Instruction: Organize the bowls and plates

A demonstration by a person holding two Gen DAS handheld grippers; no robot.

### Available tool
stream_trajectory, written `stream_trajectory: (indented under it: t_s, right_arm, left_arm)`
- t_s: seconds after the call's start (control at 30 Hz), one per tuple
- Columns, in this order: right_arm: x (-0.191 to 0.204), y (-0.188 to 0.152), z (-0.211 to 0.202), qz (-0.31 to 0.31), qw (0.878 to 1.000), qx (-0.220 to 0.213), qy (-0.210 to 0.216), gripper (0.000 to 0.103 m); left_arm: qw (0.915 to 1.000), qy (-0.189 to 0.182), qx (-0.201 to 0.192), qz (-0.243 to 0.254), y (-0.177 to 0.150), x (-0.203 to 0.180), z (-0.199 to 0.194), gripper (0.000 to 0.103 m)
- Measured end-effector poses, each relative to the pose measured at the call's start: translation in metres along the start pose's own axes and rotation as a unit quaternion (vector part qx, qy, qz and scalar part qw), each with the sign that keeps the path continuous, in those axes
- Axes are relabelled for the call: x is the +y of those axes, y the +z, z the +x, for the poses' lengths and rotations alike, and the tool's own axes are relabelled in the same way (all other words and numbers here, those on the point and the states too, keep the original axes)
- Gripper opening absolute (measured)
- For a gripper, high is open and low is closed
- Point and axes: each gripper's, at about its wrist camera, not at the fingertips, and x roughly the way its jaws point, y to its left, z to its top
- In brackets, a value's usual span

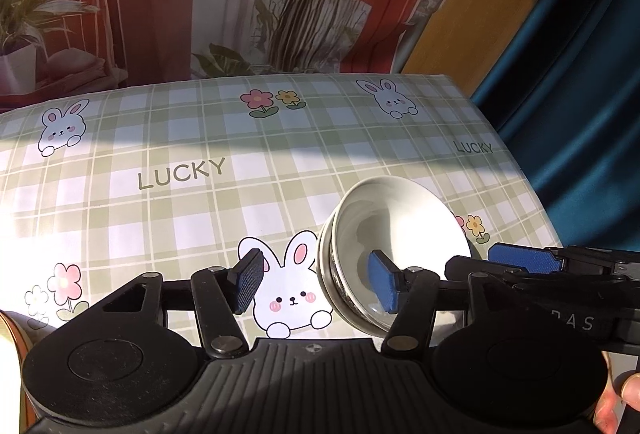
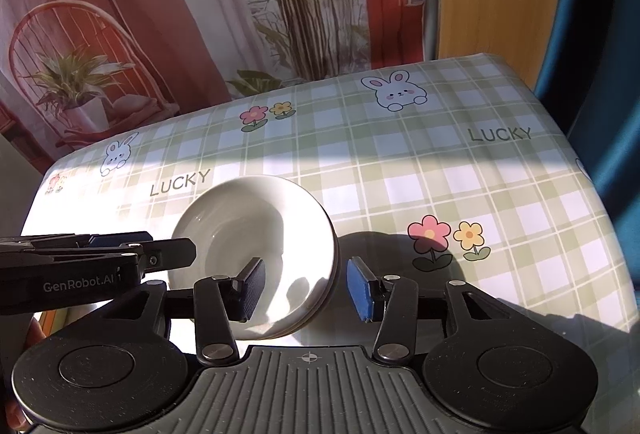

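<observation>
on the checked tablecloth (image 2: 460, 170) – stacked bowls (image 2: 256, 254) between both open grippers, left gripper (image 1: 320, 284) – right gripper (image 2: 304, 288).

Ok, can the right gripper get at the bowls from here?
Probably yes. The right gripper is open and straddles the right rim of the bowls, one finger over the inside, the other outside. Nothing lies between them; the left gripper sits at the opposite side.
</observation>
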Motion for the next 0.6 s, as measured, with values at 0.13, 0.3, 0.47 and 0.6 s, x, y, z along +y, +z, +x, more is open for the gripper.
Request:
stream_trajectory:
  t_s: [0.13, 0.3, 0.47, 0.6]
  right_arm:
    - [-0.001, -0.002, -0.007, 0.003, 1.000, -0.009, -0.004, 0.070]
    - [-0.012, -0.004, -0.006, 0.028, 1.000, -0.008, 0.003, 0.073]
    - [-0.027, -0.007, 0.008, 0.059, 0.998, -0.003, 0.012, 0.072]
    - [-0.039, -0.008, 0.024, 0.088, 0.996, 0.010, 0.025, 0.067]
  left_arm:
    - [0.9999, 0.009, -0.008, -0.002, -0.002, 0.004, -0.007, 0.085]
    - [0.9999, -0.002, -0.010, -0.005, -0.004, 0.006, -0.006, 0.086]
    - [0.9987, -0.031, 0.005, -0.039, -0.008, 0.011, 0.011, 0.082]
    - [0.9969, -0.043, 0.016, -0.064, -0.009, 0.017, 0.028, 0.077]
